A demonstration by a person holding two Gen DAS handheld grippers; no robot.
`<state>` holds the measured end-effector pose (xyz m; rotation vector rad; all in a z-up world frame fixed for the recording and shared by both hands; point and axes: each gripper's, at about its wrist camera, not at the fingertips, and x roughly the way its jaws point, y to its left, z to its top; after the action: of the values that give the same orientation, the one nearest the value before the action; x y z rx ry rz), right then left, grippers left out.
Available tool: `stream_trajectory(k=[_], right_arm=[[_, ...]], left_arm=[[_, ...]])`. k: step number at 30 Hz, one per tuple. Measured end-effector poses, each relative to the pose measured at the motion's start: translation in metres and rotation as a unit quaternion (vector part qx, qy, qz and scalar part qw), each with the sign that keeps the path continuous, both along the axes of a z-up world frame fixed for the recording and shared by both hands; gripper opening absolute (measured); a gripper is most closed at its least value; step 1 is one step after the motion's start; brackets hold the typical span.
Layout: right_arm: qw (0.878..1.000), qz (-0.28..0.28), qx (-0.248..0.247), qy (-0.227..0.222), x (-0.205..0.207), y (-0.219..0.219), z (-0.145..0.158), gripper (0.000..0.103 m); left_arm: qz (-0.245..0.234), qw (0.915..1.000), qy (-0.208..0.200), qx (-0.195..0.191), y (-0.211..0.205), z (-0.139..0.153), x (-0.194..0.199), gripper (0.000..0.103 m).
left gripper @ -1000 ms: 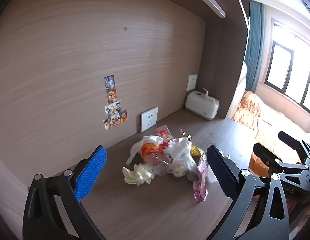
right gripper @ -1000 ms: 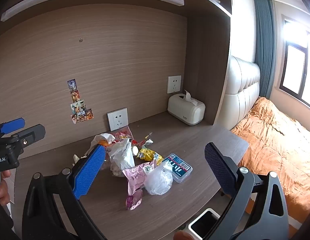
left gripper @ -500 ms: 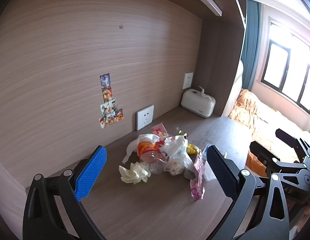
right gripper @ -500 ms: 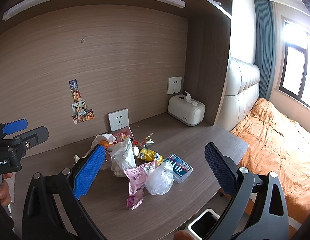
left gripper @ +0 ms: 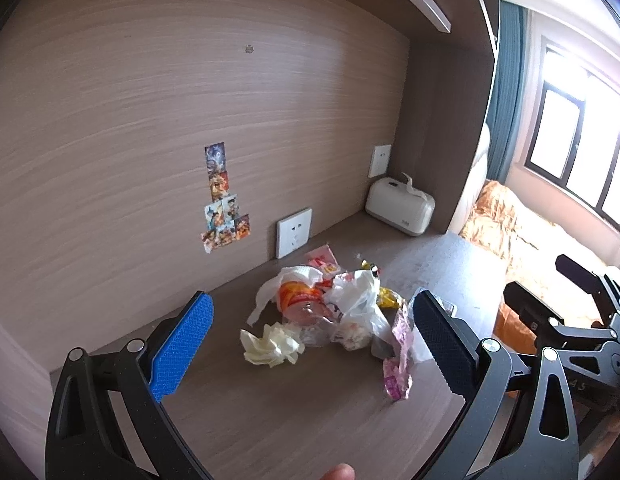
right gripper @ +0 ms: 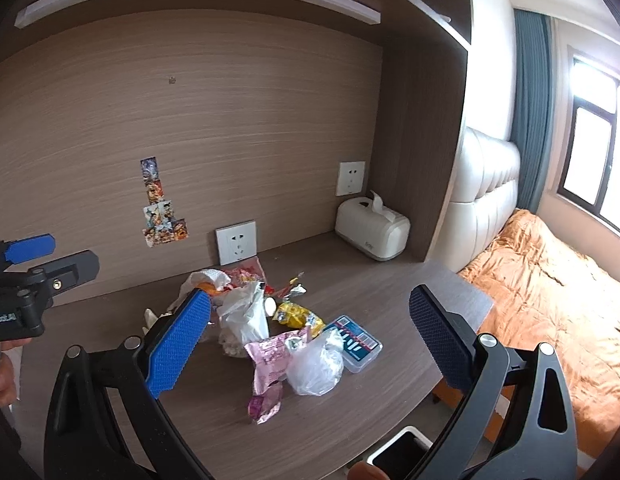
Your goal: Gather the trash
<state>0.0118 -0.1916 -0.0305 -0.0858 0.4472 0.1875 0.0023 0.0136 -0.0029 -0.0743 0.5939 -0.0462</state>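
Both claws spread wide, nothing in them — left claw point(left gripper: 312, 344) & right claw point(right gripper: 310, 340) hover above trash pile point(right gripper: 266, 320), mid tabletop point(right gripper: 350, 412), toward back edge w/ wall socket point(right gripper: 236, 242).

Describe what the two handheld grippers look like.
Both look alike: the left gripper and the right gripper have black skeletal frames with triangular cutouts and silver rivets. Each carries two long fingers with ribbed pads, one bright blue, the other dark navy. White lettering marks the frame; it is too small to read.
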Motion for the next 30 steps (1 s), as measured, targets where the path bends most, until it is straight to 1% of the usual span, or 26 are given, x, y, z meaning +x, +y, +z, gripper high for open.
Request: stream_trajectory(k=[4,9,21,27,30], right_arm=[[1.000,0.000,0.011,0.013,0.005,-0.003,-0.003,0.099],[0.999,-0.006,0.014,0.034,0.011,-0.004,-0.009,0.099],[0.999,-0.013,0.007,0.040,0.018,-0.003,-0.012,0.099],[0.999,-0.015,-0.004,0.048,0.025,0.001,-0.022,0.099],[0.998,-0.015,0.008,0.055,0.034,-0.001,-0.033,0.099]], left_arm=[[-0.007,0.9999,0.008,-0.011,0.002,-0.003,0.004,0.098],[-0.006,0.9998,0.014,-0.010,0.003,-0.006,0.008,0.098],[-0.009,0.9997,0.022,-0.006,0.007,-0.014,0.016,0.098],[-0.003,0.9994,0.035,-0.004,0.011,-0.029,0.026,0.098],[0.003,0.9991,0.043,-0.004,0.017,-0.043,0.036,0.098]])
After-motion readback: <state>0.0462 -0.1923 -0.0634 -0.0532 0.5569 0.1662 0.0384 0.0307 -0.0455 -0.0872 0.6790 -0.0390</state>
